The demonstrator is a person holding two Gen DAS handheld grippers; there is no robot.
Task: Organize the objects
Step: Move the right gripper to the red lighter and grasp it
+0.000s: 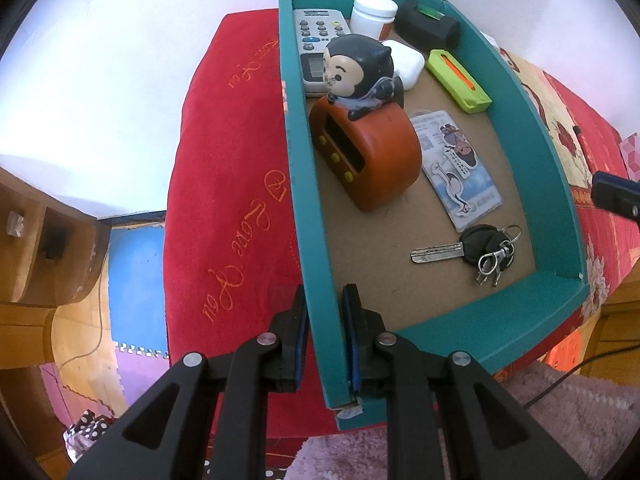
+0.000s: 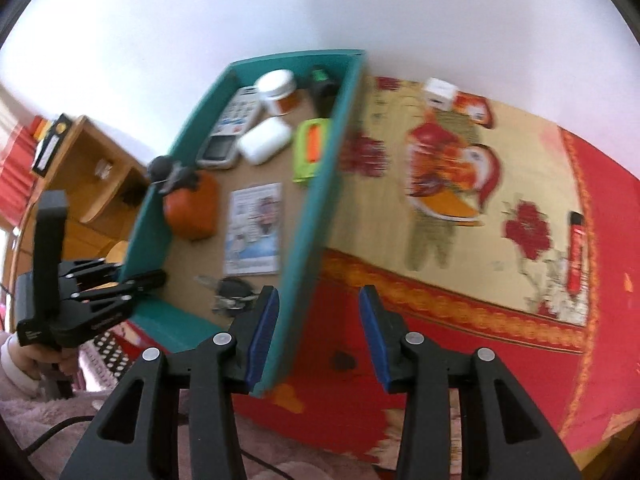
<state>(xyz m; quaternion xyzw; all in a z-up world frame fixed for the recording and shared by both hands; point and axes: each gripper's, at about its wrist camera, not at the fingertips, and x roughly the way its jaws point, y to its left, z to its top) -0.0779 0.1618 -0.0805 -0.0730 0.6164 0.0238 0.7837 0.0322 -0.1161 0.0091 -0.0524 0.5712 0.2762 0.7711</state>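
Note:
My left gripper [image 1: 325, 296] is shut on the left wall of a teal cardboard box [image 1: 540, 152], near its front corner. In the box lie a remote [image 1: 316, 36], a white jar [image 1: 374, 14], a white case [image 1: 408, 62], a green cutter [image 1: 458, 80], an orange clock with a monkey figure [image 1: 368, 152], a card [image 1: 456, 168] and a bunch of keys [image 1: 480, 250]. My right gripper [image 2: 318, 296] stands open by the right wall of the box [image 2: 328, 168]. Its left pad is beside that wall, and no pad presses on it. The right wrist view is blurred.
The box rests on a red and yellow patterned cloth [image 2: 460, 300]. On the cloth, right of the box, lie a red lighter-like stick [image 2: 575, 256] and a small white cube [image 2: 440, 94]. A wooden shelf [image 2: 92, 168] stands to the left. A pink fleece sleeve [image 2: 24, 364] is at the lower left.

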